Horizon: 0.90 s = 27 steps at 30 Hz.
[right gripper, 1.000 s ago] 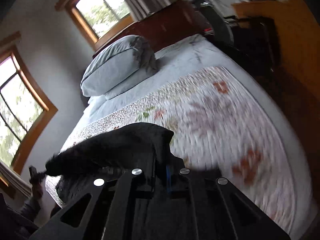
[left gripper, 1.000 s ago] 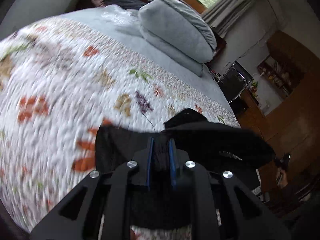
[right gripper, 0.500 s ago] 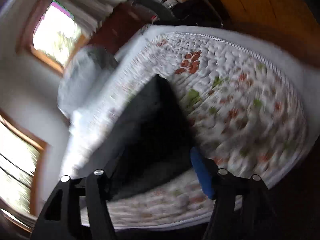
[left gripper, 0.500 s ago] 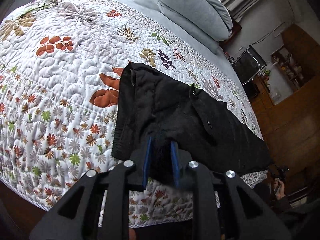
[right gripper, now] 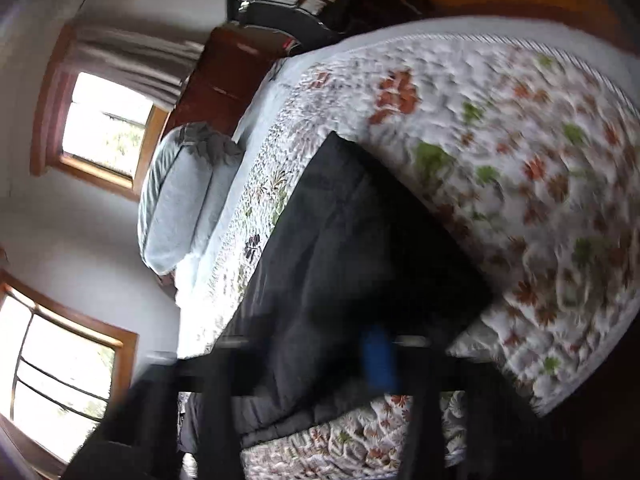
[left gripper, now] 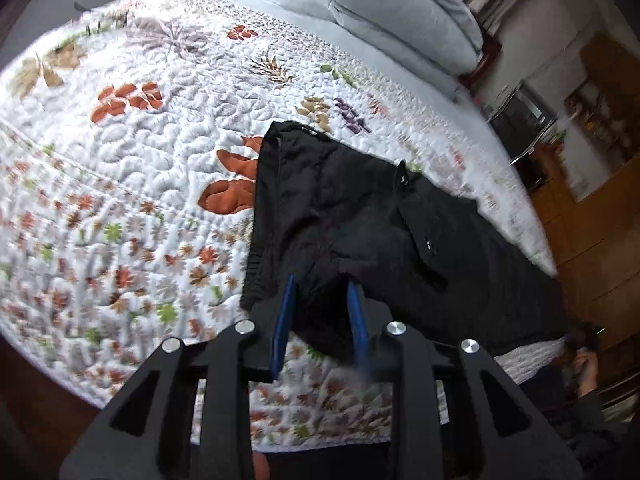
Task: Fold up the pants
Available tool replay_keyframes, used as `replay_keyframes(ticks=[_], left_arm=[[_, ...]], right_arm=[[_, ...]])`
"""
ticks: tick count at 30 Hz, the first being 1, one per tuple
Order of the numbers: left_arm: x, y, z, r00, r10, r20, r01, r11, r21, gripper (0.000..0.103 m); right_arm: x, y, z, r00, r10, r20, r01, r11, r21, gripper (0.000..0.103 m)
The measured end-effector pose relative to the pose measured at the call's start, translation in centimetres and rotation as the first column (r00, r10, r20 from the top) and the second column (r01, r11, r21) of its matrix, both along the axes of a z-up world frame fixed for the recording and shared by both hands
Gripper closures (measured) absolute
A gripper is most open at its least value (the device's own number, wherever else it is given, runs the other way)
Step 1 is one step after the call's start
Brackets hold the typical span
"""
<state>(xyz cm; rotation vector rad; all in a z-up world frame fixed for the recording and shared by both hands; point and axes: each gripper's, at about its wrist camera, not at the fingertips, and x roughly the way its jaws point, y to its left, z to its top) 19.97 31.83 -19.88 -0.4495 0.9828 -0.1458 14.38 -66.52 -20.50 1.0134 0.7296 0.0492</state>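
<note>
Pants (left gripper: 360, 216) on quilt (left gripper: 160, 160), pillows (left gripper: 400, 12) behind.

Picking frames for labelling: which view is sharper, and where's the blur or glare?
Left wrist view: fairly sharp on the black pants, quilt edges slightly smeared. Right wrist view: heavy motion blur, right gripper a dark smear, windows blown out white.

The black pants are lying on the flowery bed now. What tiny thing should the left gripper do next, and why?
Probably pull the left gripper straight back off the pants. Its blue pads stand apart, with only loose cloth between them, and the pants lie spread on the quilt. Backing off would free it to pick a new spot for folding.
</note>
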Motion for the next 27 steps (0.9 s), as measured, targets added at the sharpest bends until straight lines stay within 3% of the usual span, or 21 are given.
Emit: replay_keyframes(ticks=[2,6,7,8,9,11,12,13,15,19,24,27], left_arm=[[-0.8,-0.2,0.3,1.0,0.009,-0.01,-0.009,1.0,0.026,0.072],[-2.8,-0.6,1.0,0.999,0.039,-0.01,-0.038,0.993,0.114,0.042],[-3.4,-0.8,1.6,0.998,0.062,-0.003,-0.06,0.985,0.161,0.022],[-4.1,-0.8,2.3,0.994,0.11,0.007,-0.109,0.972,0.209,0.015],[-4.8,-0.9,3.0,0.99,0.141,0.024,-0.143,0.966,0.218,0.014],[-6.3,-1.8,4.8,0.987,0.135,0.082,-0.146,0.979,0.146,0.013],[-6.8,-2.5,5.5,0.987,0.124,0.107,-0.137,0.982,0.131,0.013],[-7.2,-3.5,6.0,0.985,0.111,0.133,-0.124,0.988,0.096,0.007],[-6.5,-5.0,5.1,0.988,0.097,0.121,-0.095,0.995,-0.021,0.003],[-3.9,-7.2,2.3,0.995,0.077,0.059,-0.069,0.989,-0.133,0.003],[-1.1,-6.1,-1.5,0.987,0.158,-0.039,-0.162,0.946,-0.281,0.003],[-0.3,-5.8,-1.7,0.979,0.203,0.004,-0.191,0.929,-0.316,0.007]], right_arm=[[-0.2,0.4,0.0,1.0,-0.001,-0.015,0.001,0.999,-0.037,0.092],[-1.0,-0.1,-1.1,0.998,-0.047,-0.043,0.045,0.999,-0.03,0.087],[-1.2,-0.1,-1.3,0.997,-0.055,-0.051,0.053,0.998,-0.028,0.078],[-1.5,0.0,-1.4,0.997,-0.051,-0.052,0.05,0.999,-0.022,0.059],[-1.5,0.2,-1.3,0.998,-0.048,-0.044,0.048,0.999,-0.013,0.051],[-1.8,0.5,-0.8,0.999,-0.048,-0.014,0.048,0.999,0.002,0.034],[-1.9,0.6,-0.7,0.999,-0.048,-0.008,0.048,0.999,0.009,0.031],[-1.7,0.8,-0.7,0.999,-0.047,-0.003,0.047,0.998,0.028,0.025],[-1.1,1.1,-0.8,0.999,-0.046,0.006,0.046,0.997,0.064,0.024],[-0.6,1.7,-1.2,0.998,-0.063,0.026,0.06,0.993,0.104,0.022],[0.2,2.3,-1.6,0.998,-0.051,0.029,0.048,0.992,0.113,0.02],[0.3,2.5,-1.5,0.998,-0.043,0.043,0.039,0.994,0.102,0.019]])
